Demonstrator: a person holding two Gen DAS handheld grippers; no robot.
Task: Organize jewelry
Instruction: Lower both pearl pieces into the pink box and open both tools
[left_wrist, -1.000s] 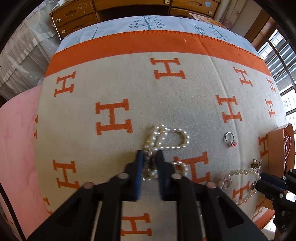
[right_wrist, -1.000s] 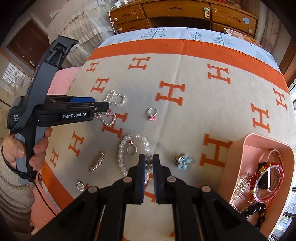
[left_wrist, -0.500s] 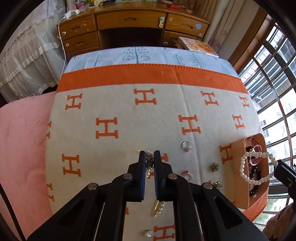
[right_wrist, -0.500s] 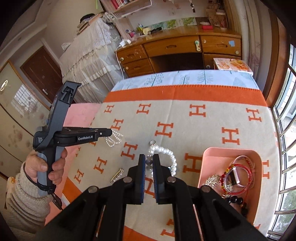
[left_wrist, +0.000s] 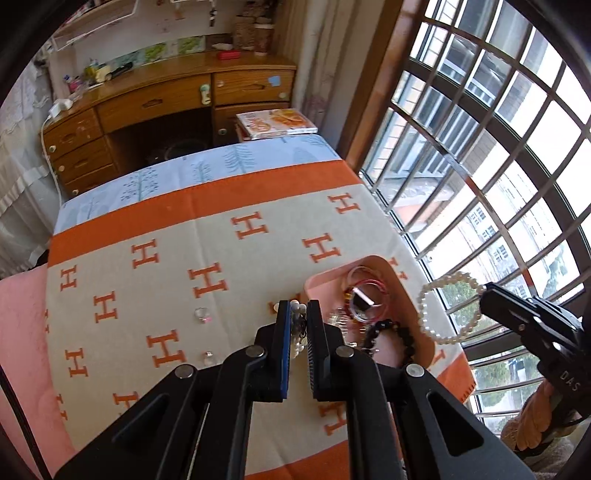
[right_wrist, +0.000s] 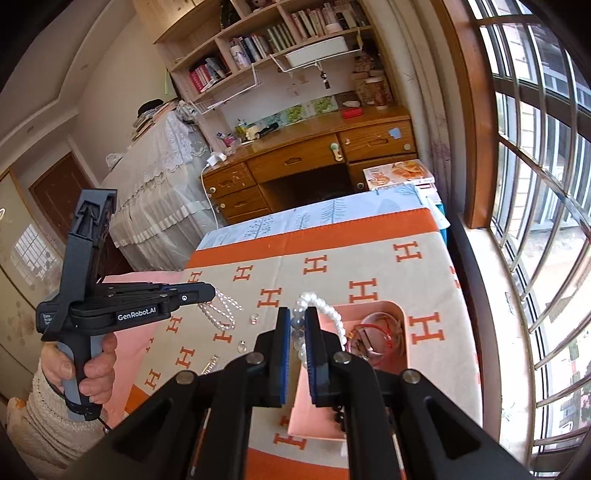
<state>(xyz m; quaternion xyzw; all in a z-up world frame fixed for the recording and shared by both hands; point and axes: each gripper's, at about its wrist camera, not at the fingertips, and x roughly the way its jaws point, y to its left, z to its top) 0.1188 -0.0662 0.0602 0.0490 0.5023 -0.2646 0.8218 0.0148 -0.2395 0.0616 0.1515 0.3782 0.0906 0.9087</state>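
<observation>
My left gripper is shut on a looped pearl necklace, held in the air left of the pink tray. In the right wrist view the same necklace hangs from the left gripper. My right gripper is shut on a pearl bracelet above the tray. The bracelet also shows in the left wrist view, hanging from the right gripper. The tray holds red bangles and a dark bead bracelet.
A beige blanket with orange H marks covers the bed. A ring with a pink stone, a small clear piece and a gold clip lie on it. A barred window is at the right, a wooden desk beyond the bed.
Both grippers have lifted their pearl pieces off the blanket and risen. The left one has swung right toward the tray; the right one now holds the bracelet above the tray.
</observation>
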